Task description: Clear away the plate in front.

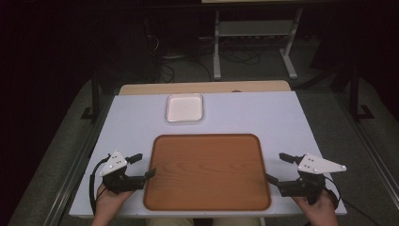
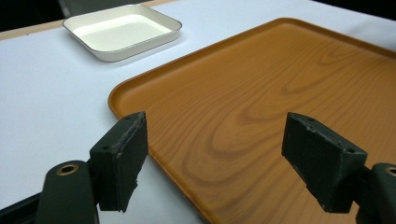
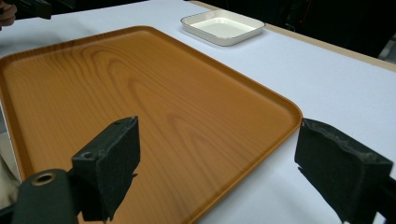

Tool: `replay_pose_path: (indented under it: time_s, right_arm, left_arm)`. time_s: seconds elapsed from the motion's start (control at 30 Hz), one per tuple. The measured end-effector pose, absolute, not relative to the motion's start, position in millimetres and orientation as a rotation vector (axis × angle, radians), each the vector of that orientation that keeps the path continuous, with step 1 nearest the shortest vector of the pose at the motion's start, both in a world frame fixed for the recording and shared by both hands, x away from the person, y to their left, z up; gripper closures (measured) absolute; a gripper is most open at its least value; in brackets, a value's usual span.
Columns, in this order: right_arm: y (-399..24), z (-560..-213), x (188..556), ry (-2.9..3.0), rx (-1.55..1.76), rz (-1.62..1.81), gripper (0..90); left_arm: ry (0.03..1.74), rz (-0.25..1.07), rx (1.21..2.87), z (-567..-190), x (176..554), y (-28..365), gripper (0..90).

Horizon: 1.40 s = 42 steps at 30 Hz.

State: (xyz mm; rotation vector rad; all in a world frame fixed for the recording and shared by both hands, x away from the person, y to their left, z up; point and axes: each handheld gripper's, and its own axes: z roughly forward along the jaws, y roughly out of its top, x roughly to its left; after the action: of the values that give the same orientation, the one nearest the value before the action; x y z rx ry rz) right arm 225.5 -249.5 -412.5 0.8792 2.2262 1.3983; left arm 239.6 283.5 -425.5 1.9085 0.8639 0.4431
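Note:
A brown wood-grain tray point(image 1: 207, 172) lies flat at the near middle of the white table, with nothing on it. Behind it sits a small white square dish point(image 1: 185, 107), also with nothing in it. My left gripper point(image 1: 144, 166) rests at the tray's left edge, held by a hand, jaws open with nothing between them. My right gripper point(image 1: 276, 167) sits at the tray's right edge, likewise open and holding nothing. In the left gripper view the tray point(image 2: 261, 116) and dish point(image 2: 121, 31) lie ahead of the gripper point(image 2: 215, 154); the right gripper view shows the tray point(image 3: 140, 98), the dish point(image 3: 223, 27) and the gripper point(image 3: 217, 172).
The white tabletop point(image 1: 263, 117) has a wooden strip point(image 1: 202, 87) along its far edge. Beyond it on the dark floor stand a metal frame's legs point(image 1: 254, 42) and cables. Black rails run along both sides of the table.

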Motion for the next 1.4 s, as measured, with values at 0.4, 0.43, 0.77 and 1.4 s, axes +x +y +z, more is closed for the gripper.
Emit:
replay_pose_path:
  time_s: [0.4, 0.43, 0.77, 1.4]
  right_arm:
    - [-253.6, -410.7, 222.8, 2.215, 0.883, 1.398, 13.5]
    - [-254.1, -410.6, 222.8, 2.215, 0.884, 1.396, 13.5]
    - [-258.0, -409.2, 222.2, 2.204, 0.889, 1.396, 13.5]
    - [-260.0, -408.0, 219.8, 2.184, 0.909, 1.402, 13.5]
  left_arm:
    - [0.874, 0.467, 1.904, -425.2, 241.6, 289.2, 23.1]
    - [0.876, 0.470, 1.907, -424.9, 241.8, 289.3, 23.6]
    - [0.877, 0.471, 1.900, -424.4, 242.1, 289.9, 23.6]
    - [0.819, 0.412, 1.894, -412.7, 253.1, 276.9, 23.3]
